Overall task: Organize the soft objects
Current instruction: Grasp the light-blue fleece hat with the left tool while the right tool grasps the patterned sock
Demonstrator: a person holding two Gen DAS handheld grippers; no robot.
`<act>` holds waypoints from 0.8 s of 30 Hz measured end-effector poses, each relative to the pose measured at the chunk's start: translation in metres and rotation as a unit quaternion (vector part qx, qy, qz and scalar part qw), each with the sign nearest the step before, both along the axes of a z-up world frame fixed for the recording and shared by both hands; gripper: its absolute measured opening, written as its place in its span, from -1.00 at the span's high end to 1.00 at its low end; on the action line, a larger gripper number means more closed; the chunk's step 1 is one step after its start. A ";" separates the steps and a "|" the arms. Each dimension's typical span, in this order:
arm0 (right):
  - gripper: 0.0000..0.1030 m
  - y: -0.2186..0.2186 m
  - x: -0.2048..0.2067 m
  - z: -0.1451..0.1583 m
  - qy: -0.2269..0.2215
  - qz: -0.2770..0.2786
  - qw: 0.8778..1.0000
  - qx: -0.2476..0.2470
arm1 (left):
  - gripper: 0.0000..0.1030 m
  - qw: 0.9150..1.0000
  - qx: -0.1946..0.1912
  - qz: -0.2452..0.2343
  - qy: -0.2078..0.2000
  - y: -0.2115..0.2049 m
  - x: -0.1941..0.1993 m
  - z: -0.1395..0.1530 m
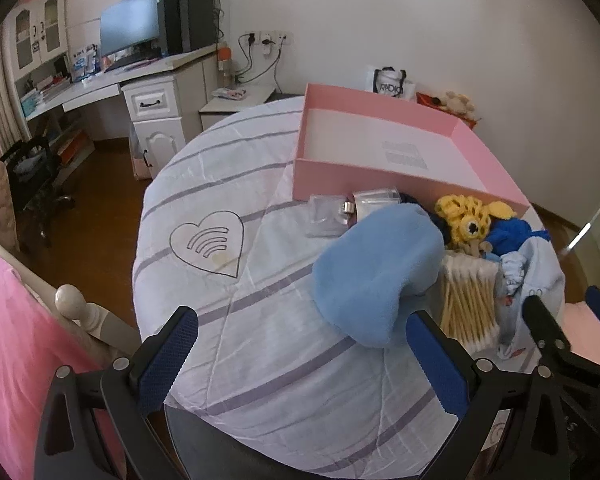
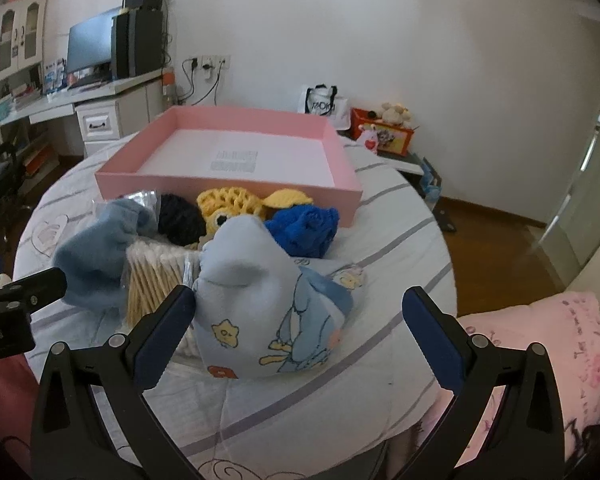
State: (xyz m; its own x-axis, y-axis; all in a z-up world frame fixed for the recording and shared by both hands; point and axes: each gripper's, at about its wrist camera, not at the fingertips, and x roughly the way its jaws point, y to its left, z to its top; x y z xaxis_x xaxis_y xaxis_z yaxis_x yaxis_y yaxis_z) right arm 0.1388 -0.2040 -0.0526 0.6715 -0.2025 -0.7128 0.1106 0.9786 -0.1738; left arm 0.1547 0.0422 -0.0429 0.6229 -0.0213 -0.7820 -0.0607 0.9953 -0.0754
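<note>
light: soft, even daylight | shadows: faint | edges: strong fisheye warp, dark vignette | focus: slightly soft overall

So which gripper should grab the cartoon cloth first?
Probably the right gripper. It is open, with the cartoon cloth already between its fingers. The left gripper, also open, faces the blue fleece instead.

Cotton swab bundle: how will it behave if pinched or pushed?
The cotton swab bundle looks light, so a push probably slides it across the quilt. Its clear wrap seems thin and likely slippery. Squeezed mid-bundle, the thin sticks may shift or splay.
</note>
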 end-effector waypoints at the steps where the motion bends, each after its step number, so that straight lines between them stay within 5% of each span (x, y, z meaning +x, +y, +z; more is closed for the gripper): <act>1: -1.00 -0.001 0.002 -0.003 0.006 -0.001 1.000 0.002 | -1.00 1.000 0.001 -0.002 0.001 -0.001 0.001 -0.001; 8: -0.92 -0.011 0.014 -0.024 0.038 -0.024 0.999 0.013 | -1.00 1.000 0.001 -0.011 0.012 -0.004 0.015 -0.012; 10: -0.42 -0.015 0.014 -0.024 0.041 -0.011 0.998 0.051 | -1.00 1.000 0.002 -0.012 0.020 -0.004 0.018 -0.017; 11: -0.41 -0.018 0.014 -0.024 0.045 -0.006 0.996 0.080 | -1.00 1.000 0.002 -0.012 0.023 -0.004 0.021 -0.017; 24: -0.34 -0.033 0.000 0.005 0.015 -0.018 0.997 0.070 | -1.00 0.999 -0.010 -0.027 0.040 -0.012 0.038 -0.025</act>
